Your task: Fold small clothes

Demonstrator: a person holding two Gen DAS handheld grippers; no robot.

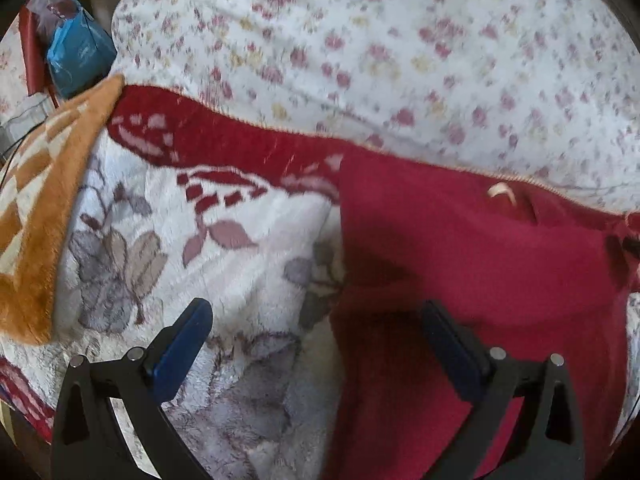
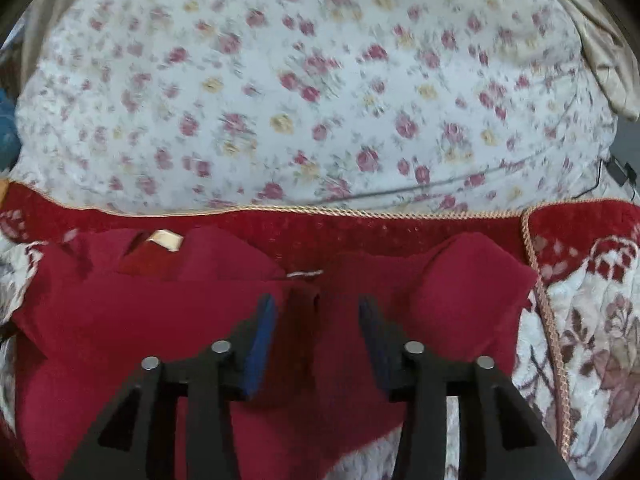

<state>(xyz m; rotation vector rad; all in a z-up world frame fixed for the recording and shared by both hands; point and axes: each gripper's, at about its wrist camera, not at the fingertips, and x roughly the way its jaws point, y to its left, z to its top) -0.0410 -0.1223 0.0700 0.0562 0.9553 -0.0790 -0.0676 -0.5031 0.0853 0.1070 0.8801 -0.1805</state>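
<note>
Red garment (image 2: 120, 320) spread flat on a plush floral blanket (image 1: 240, 240), near its red border below a flowered sheet (image 2: 320, 100), left gripper (image 1: 316, 320) wide open over the garment's edge, gripping nothing, right gripper (image 2: 318, 312) partly open above a red fold, pads clear of it

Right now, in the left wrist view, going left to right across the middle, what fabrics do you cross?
Orange blanket → white plush blanket with grey flowers → red garment. The rose-print sheet lies beyond all three, so it is left out of the order.
</note>
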